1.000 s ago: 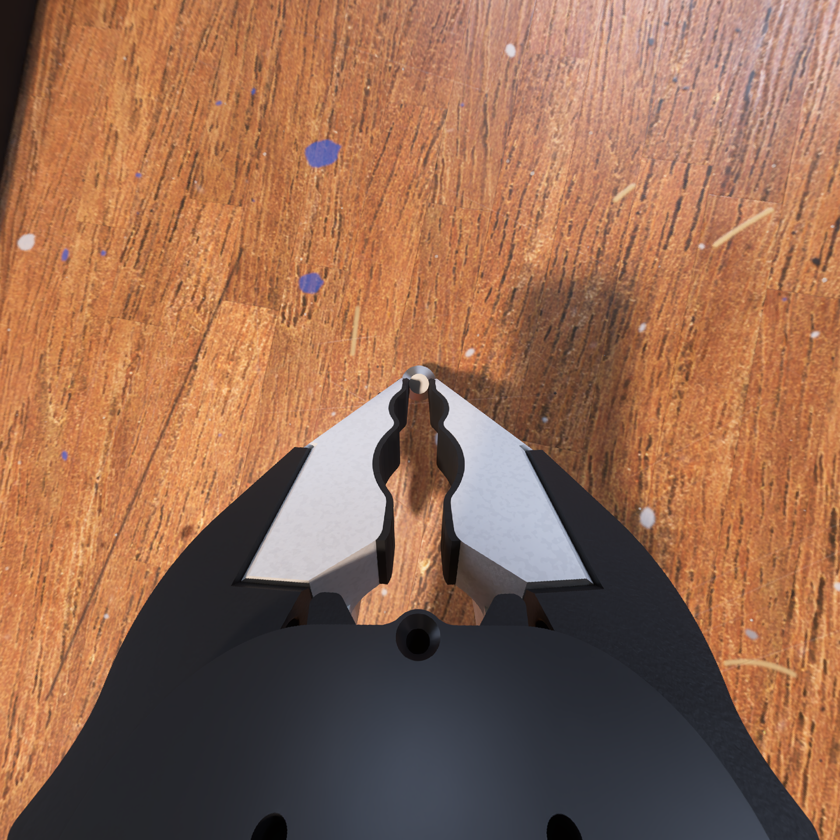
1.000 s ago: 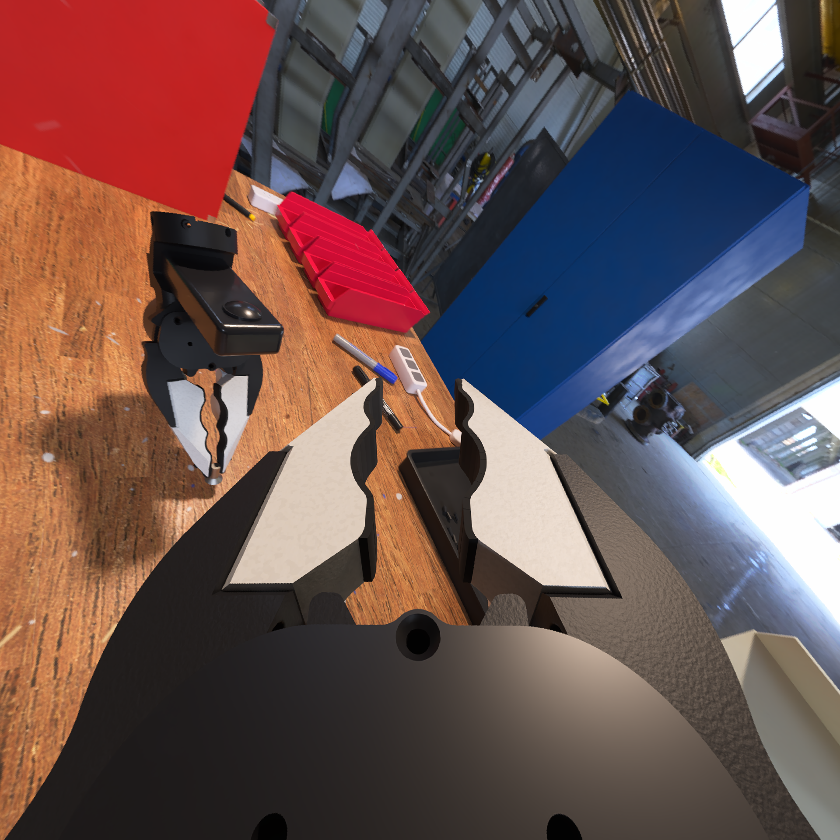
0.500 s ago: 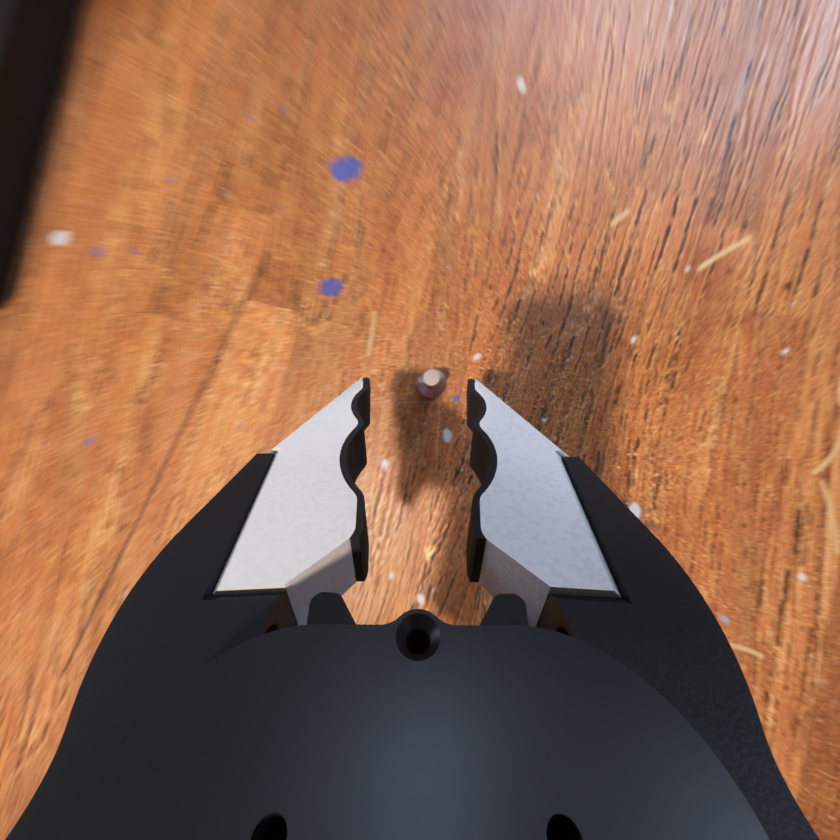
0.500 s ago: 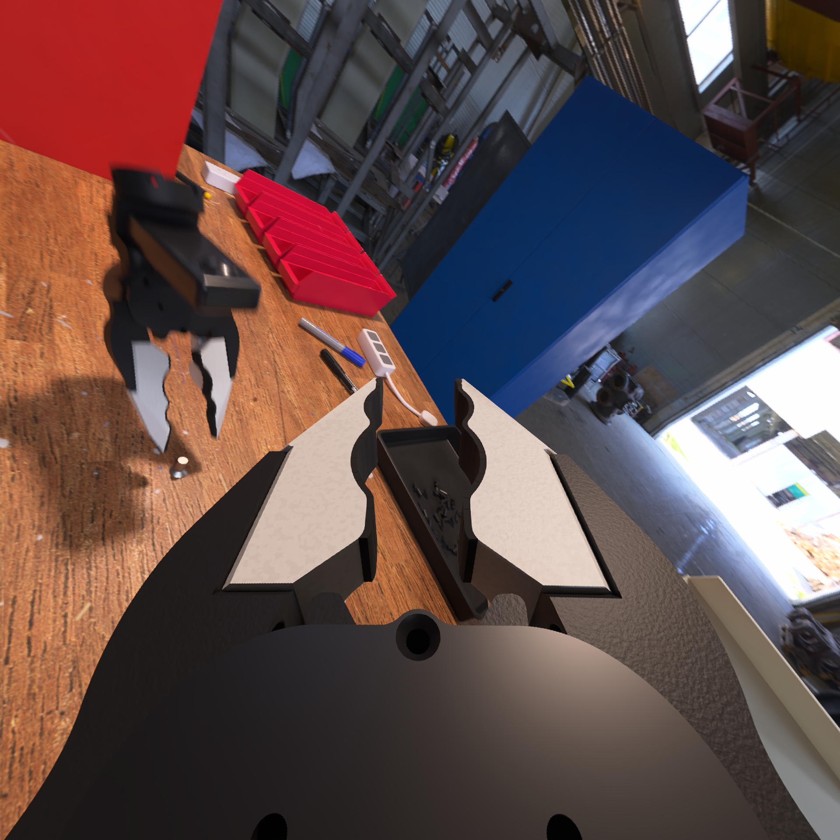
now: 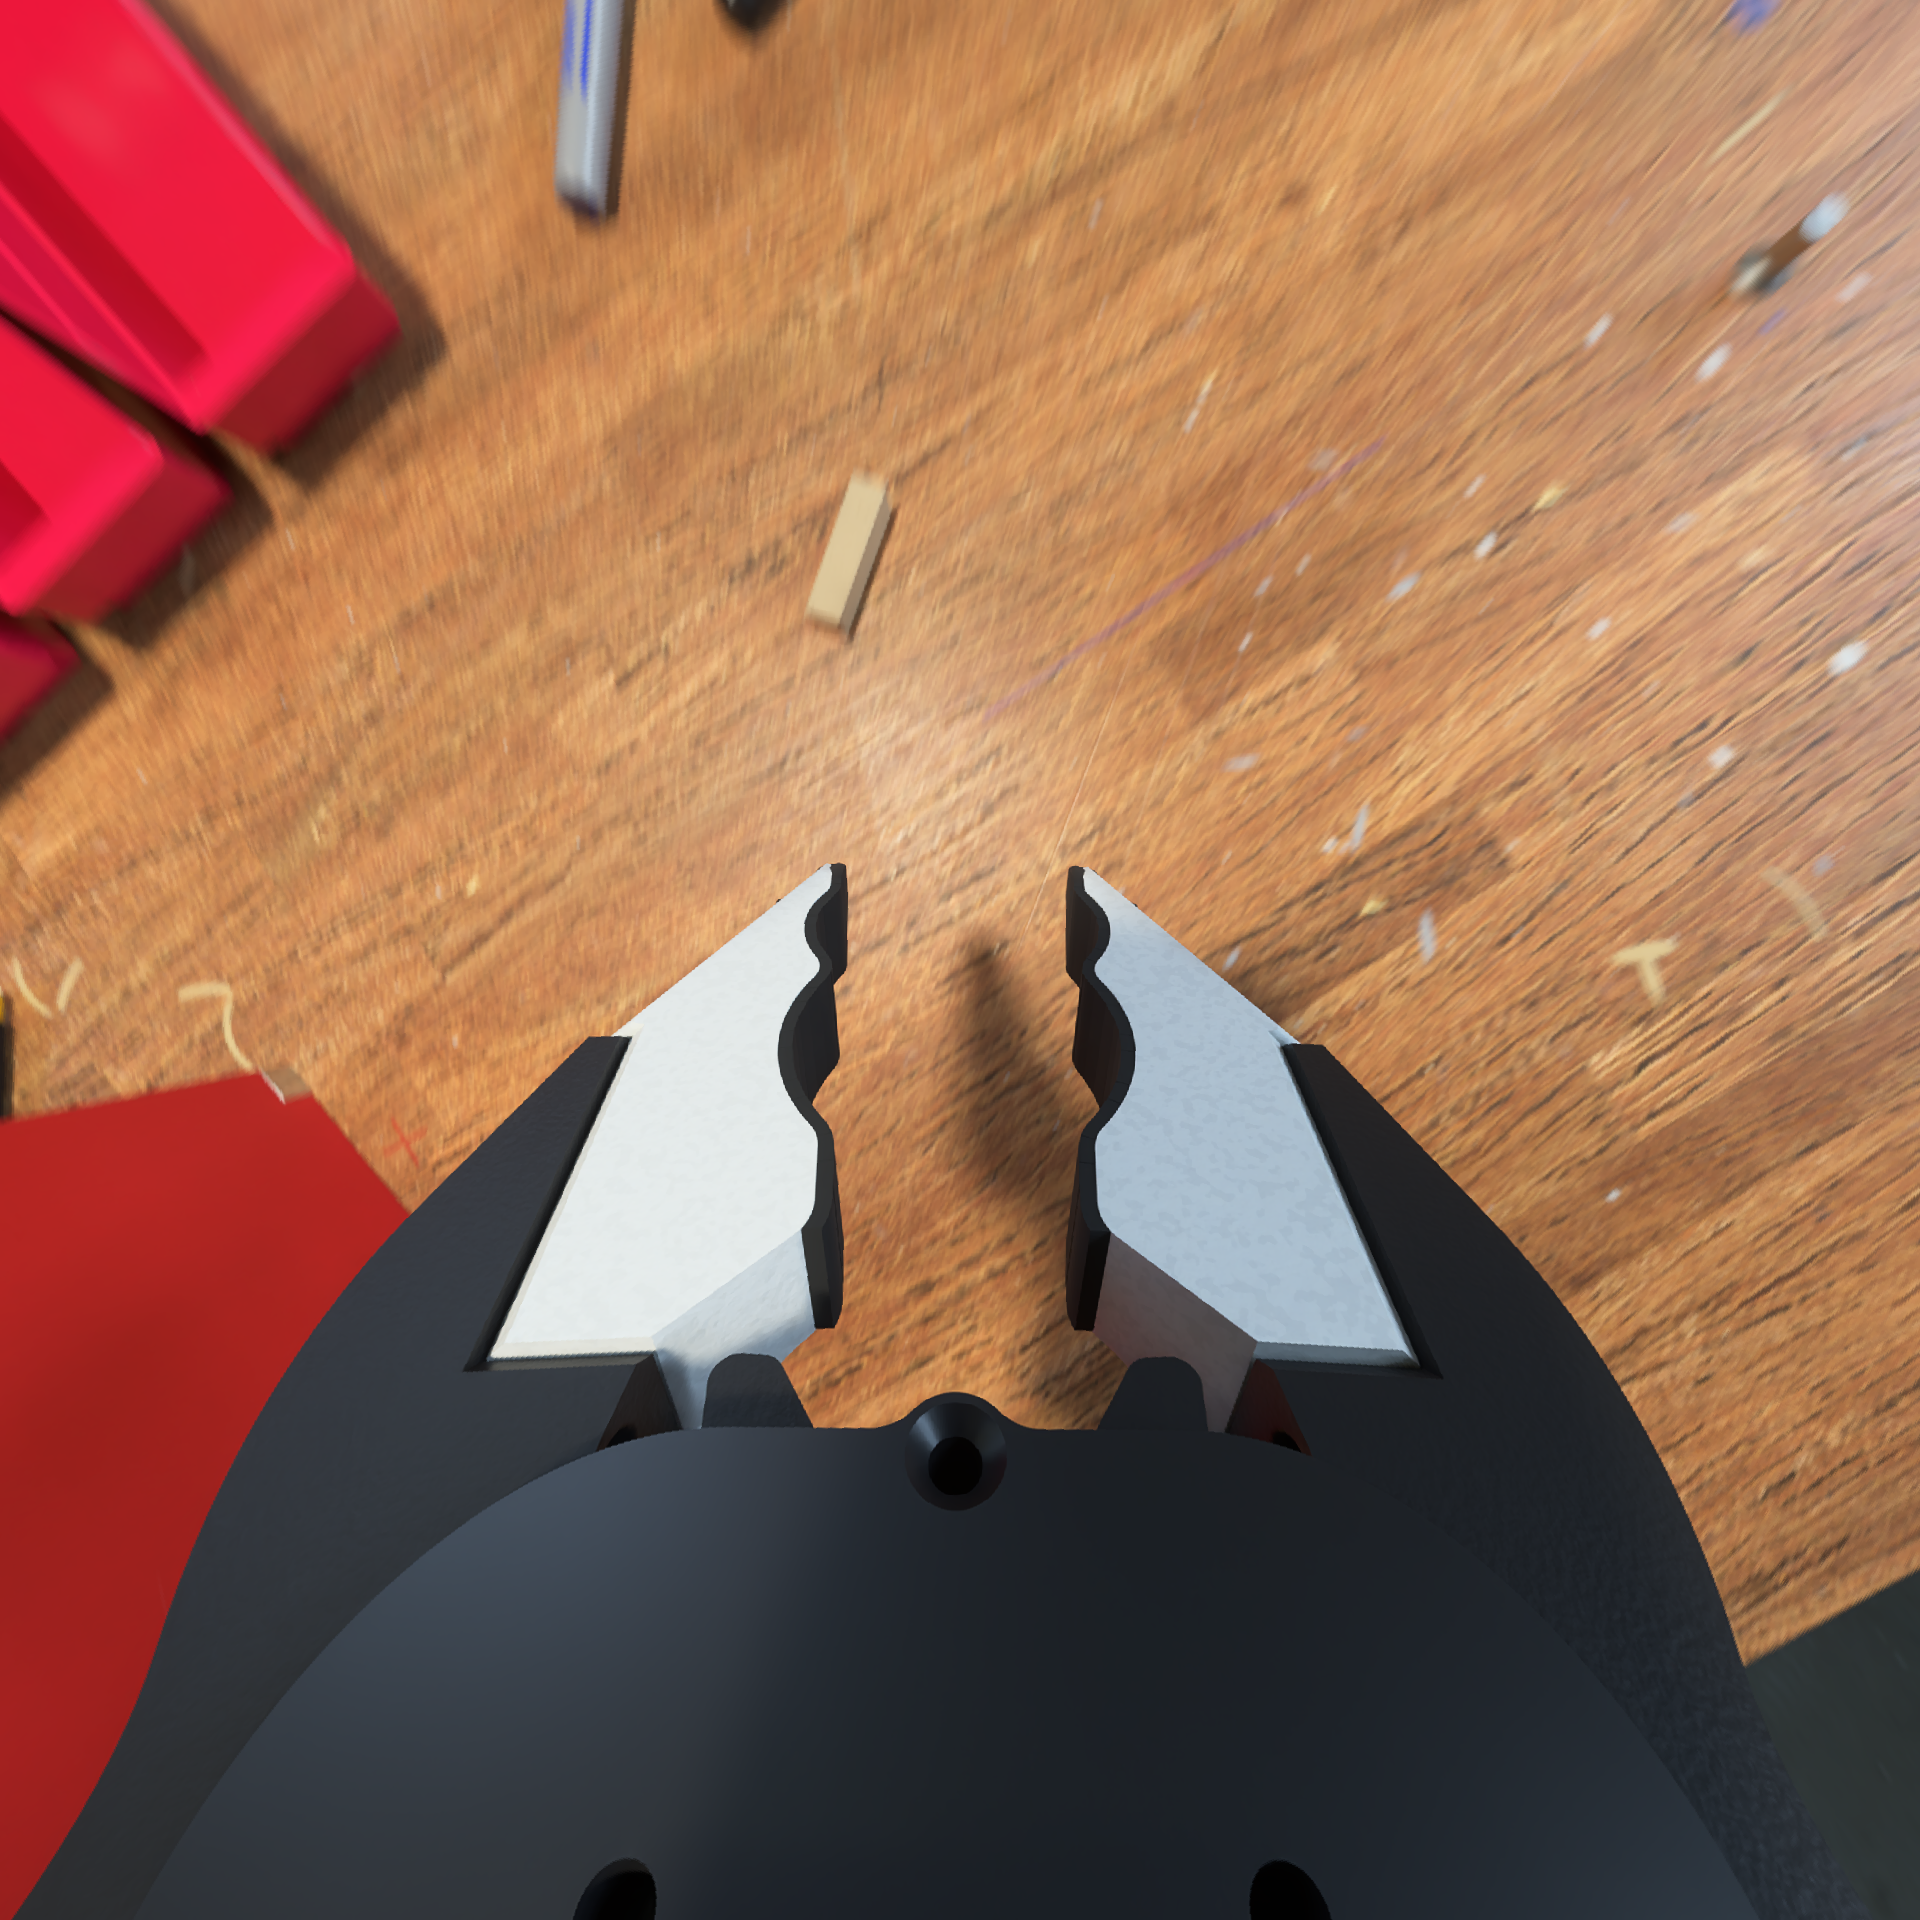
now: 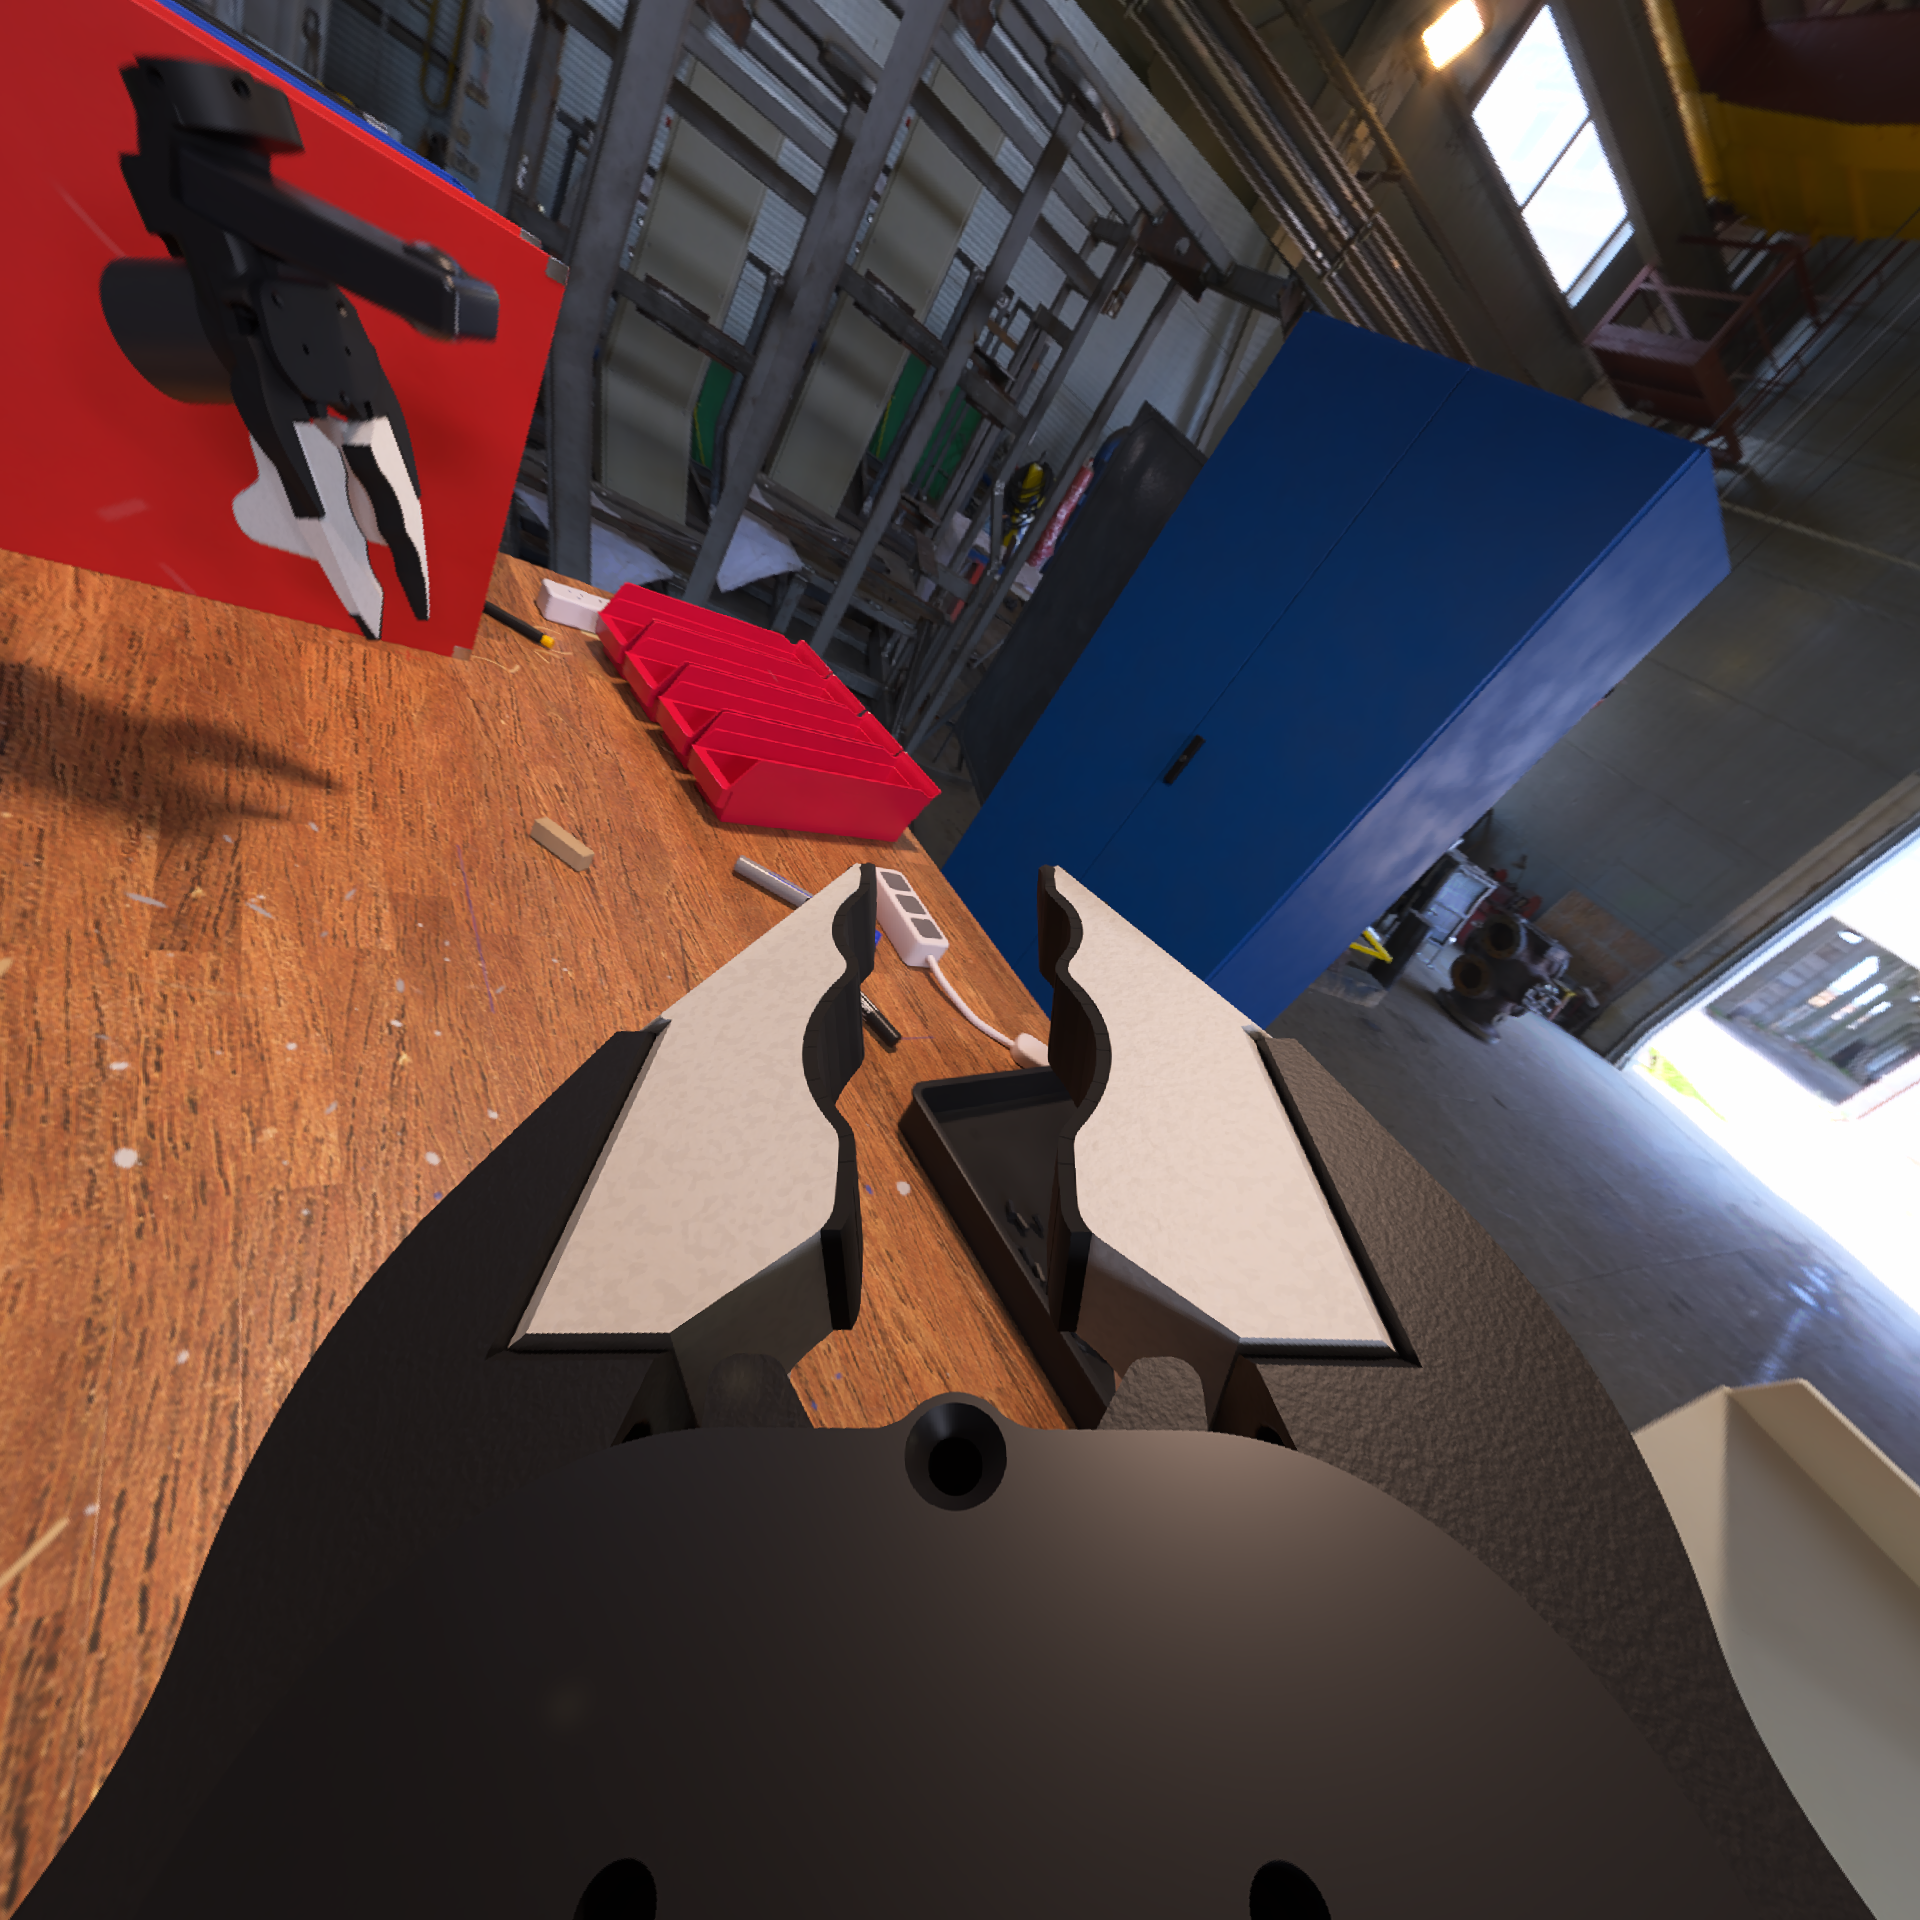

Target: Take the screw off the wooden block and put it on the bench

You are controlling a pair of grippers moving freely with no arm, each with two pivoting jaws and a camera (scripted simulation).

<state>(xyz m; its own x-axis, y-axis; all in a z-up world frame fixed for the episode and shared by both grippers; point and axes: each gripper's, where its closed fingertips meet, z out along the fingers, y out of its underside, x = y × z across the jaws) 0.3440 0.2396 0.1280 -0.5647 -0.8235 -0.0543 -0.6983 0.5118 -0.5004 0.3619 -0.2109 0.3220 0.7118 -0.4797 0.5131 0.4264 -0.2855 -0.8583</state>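
Note:
My left gripper [image 5: 956, 873] is open and empty, high above the wooden bench [image 5: 1299, 831]. A small tan wooden block [image 5: 850, 551] lies ahead of it with nothing on it. A small metal screw [image 5: 1782, 249], blurred, lies on the bench far to the upper right. In the right wrist view the left gripper [image 6: 398, 620] hangs raised in front of a red panel [image 6: 94, 488], and the block [image 6: 561, 842] lies on the bench. My right gripper [image 6: 954, 873] is open and empty over the bench edge.
Red bins [image 6: 769, 717] stand in a row at the back, also at the left of the left wrist view [image 5: 156, 260]. A marker [image 6: 769, 881], a white power strip [image 6: 909, 914] and a black tray [image 6: 997, 1143] lie near the right gripper. A blue cabinet [image 6: 1351, 675] stands beyond the bench.
The left gripper opened and let go of the screw on the bench, then rose and swung away from it. The right gripper stayed open and shifted its view.

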